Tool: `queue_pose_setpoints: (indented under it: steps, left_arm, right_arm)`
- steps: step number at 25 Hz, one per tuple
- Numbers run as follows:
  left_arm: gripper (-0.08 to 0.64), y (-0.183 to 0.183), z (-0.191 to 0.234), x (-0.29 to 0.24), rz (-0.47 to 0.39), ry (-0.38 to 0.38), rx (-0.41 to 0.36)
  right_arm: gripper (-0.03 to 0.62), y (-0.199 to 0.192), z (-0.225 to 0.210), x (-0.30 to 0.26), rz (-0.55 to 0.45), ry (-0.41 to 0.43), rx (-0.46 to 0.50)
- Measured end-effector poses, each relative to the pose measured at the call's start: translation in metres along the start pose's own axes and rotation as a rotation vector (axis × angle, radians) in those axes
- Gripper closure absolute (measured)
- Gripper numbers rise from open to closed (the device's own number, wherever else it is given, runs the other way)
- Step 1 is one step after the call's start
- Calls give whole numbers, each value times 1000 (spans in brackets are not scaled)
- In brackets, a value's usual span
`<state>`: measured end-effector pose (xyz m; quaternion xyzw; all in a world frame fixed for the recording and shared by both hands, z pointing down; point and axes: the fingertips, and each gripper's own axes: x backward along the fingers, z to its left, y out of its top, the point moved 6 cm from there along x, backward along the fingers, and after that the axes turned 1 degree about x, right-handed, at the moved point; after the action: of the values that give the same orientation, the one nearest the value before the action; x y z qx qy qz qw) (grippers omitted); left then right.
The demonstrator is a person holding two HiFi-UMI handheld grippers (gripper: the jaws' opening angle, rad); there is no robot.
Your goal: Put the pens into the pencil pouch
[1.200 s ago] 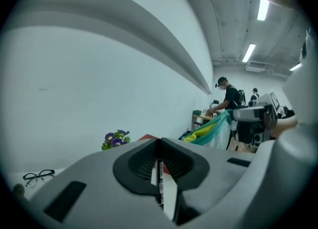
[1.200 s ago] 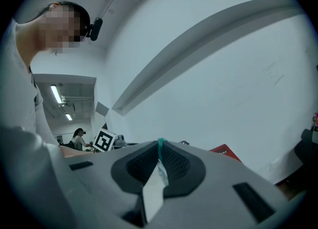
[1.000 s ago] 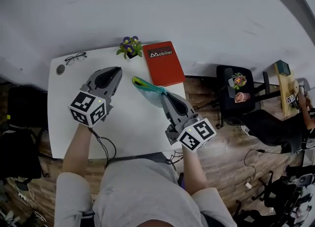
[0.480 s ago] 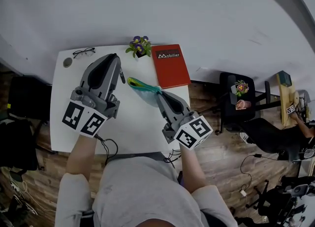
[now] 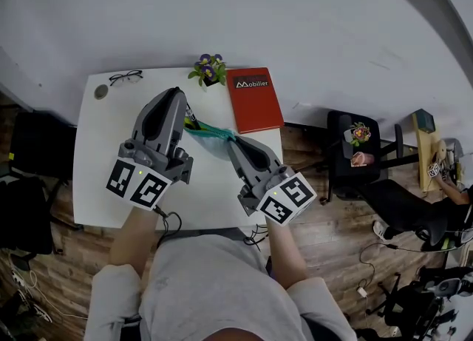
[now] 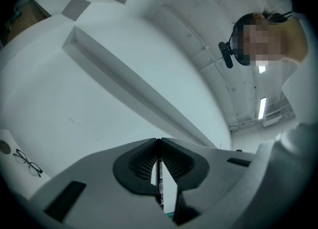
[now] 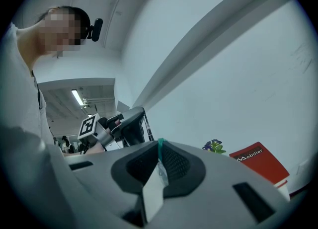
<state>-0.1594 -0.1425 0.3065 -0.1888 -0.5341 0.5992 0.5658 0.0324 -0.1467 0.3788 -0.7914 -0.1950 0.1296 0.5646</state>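
In the head view my left gripper [image 5: 182, 100] is shut on a thin black pen [image 5: 190, 117], held above the white table [image 5: 96, 154]. The pen's lower end is right at the green-edged clear pouch [image 5: 211, 133]. My right gripper [image 5: 231, 142] is shut on the pouch's near end and holds it up. In the left gripper view the pen [image 6: 160, 176] stands upright between the closed pads of the left gripper [image 6: 160, 146]. In the right gripper view the right gripper [image 7: 159, 147] pinches the teal pouch edge [image 7: 160, 143], with the left gripper [image 7: 130, 125] just beyond.
A red book [image 5: 254, 99], a small potted flower [image 5: 209, 68], glasses [image 5: 126, 77] and a round grey disc [image 5: 101, 92] lie along the table's far side. A black chair [image 5: 353, 146] stands on the wooden floor to the right.
My left gripper has risen, tilted up and swung right with the pen, so the pen now meets the pouch. The right gripper and pouch shifted slightly left and nearer.
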Motion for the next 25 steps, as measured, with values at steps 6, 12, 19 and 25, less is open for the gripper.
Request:
queue_pose_setpoints:
  steps: [6,12,19,25]
  left_arm:
    - [509,-17,-6,5,36,9,11]
    - [508,-32,-15,8,95,3,3]
    - [486,-37,-33,11,187,-3,-116]
    - [485,-22,-38,31,187,124,-256]
  right_arm:
    - [548,7,1,3,-20,22,-2]
    - [548,12,1,4,-34,47,3]
    - [548,17,0,8,-35,98,15]
    - [548,20,3,5,-13,107,79]
